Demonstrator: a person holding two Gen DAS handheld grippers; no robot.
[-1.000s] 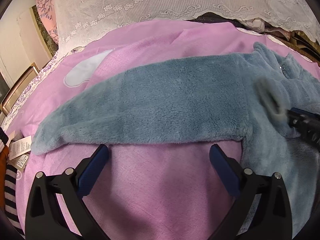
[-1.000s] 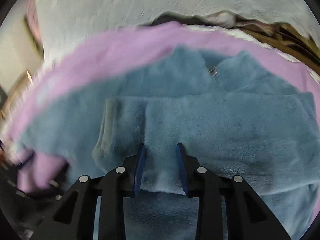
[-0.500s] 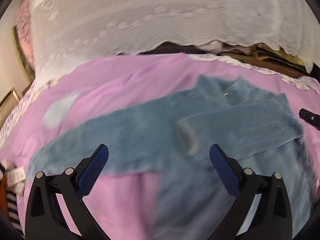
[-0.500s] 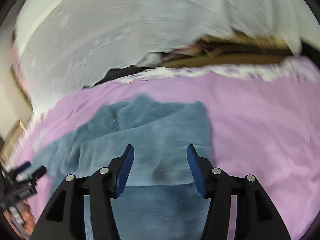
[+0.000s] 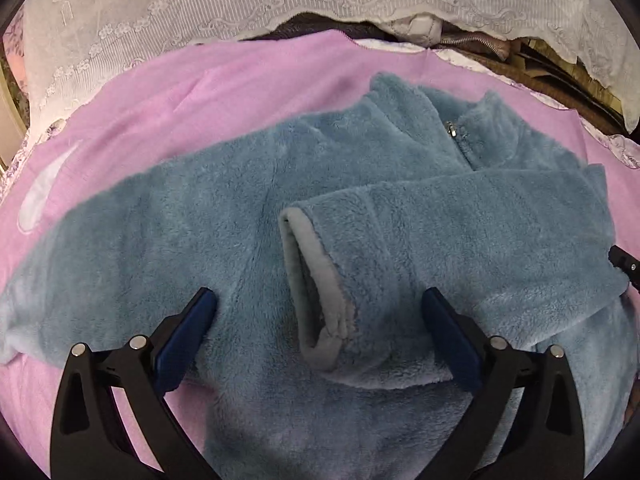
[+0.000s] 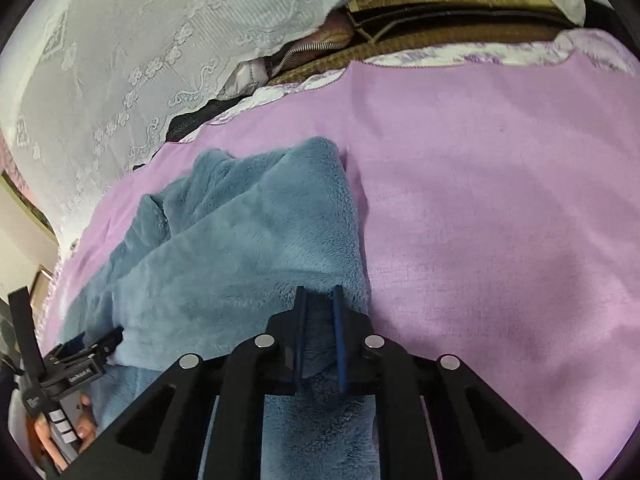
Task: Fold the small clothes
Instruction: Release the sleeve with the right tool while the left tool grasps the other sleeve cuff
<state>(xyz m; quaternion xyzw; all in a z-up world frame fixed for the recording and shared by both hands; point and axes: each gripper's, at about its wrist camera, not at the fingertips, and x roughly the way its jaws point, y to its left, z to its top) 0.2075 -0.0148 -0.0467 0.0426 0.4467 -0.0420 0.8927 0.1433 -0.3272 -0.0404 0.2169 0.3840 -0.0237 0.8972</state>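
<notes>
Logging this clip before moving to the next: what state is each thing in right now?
Blue fleece jacket: spread flat on the pink blanket, zipper done up.
Sleeve: folded across the jacket's front, cuff opening facing the camera.
Other sleeve: stretched out sideways, unfolded.
Left claw: open, holding nothing.
Right claw: just closed, shut on the jacket's side edge.

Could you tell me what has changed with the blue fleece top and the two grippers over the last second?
The right gripper let go of the right sleeve, now folded across the fleece top, moved to the top's right edge, and its jaws have just closed on the fleece there. The left gripper moved over the top, open. The left sleeve stays spread on the pink blanket.
</notes>
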